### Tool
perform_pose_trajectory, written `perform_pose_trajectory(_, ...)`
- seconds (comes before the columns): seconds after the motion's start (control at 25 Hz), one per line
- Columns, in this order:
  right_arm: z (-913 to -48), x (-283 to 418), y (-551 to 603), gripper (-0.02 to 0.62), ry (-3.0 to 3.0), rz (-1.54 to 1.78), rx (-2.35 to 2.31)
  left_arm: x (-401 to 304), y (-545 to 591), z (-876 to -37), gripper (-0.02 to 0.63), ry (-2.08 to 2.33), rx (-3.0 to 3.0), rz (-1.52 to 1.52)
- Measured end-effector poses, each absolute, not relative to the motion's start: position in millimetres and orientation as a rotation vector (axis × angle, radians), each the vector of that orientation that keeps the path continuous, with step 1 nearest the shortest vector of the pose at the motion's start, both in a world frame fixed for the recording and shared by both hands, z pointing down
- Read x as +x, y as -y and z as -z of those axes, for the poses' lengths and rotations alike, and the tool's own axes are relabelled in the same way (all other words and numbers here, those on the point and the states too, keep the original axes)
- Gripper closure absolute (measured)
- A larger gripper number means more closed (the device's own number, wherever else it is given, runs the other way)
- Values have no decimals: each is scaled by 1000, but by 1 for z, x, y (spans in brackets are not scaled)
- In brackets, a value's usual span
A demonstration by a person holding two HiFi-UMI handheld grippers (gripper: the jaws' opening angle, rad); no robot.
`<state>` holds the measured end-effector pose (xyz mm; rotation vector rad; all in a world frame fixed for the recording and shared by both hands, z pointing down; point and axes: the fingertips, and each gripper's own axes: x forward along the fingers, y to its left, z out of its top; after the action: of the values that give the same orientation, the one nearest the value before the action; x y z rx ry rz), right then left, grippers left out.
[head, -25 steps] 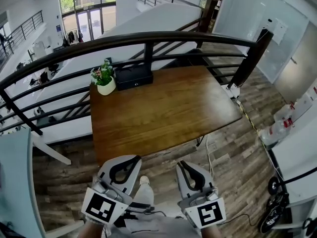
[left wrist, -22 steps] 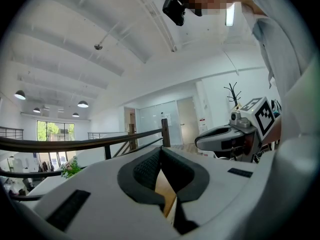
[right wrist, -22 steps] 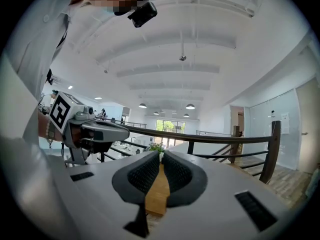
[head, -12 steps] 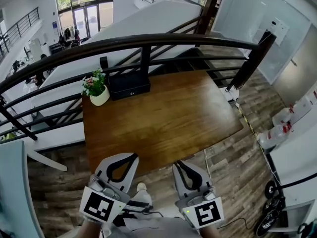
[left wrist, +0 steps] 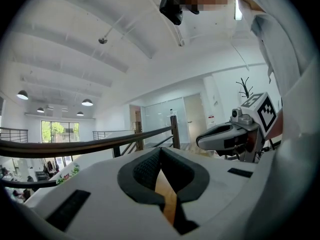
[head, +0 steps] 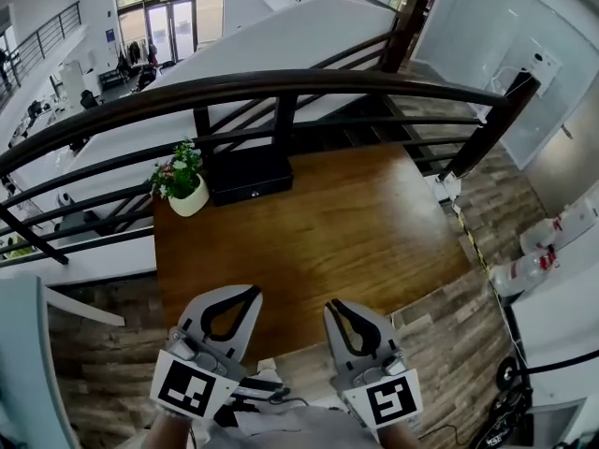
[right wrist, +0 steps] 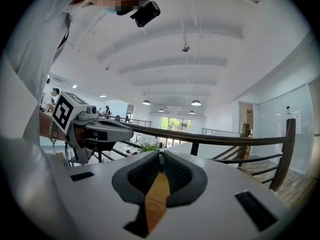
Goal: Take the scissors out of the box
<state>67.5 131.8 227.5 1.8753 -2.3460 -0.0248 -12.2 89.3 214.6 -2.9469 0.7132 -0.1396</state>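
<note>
A closed black box [head: 248,173] sits at the far left of the wooden table [head: 356,241], beside a potted plant. No scissors are in sight. My left gripper [head: 250,294] is held low at the table's near edge, shut with nothing in it. My right gripper [head: 331,306] is beside it, also shut and empty. In the left gripper view the jaws [left wrist: 161,149] meet at their tips and point level over the tabletop. The right gripper view shows the same closed tips [right wrist: 161,153], with the left gripper's body [right wrist: 102,129] off to its side.
A small flowering plant in a white pot [head: 184,183] stands just left of the box. A dark curved railing [head: 281,87] runs behind the table, with a drop to a lower floor beyond it. Wood-plank floor [head: 468,316] lies to the right.
The table and box have drawn nearer in the head view. Both grippers now reach the table's near edge, still side by side and shut.
</note>
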Motion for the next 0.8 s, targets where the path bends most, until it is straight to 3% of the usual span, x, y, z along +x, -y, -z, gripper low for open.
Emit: perform_pose_trajectory(0.8,-261,56,-41,538,2380,-79,1703,-34,-11,-243,589,-842,-2878,263)
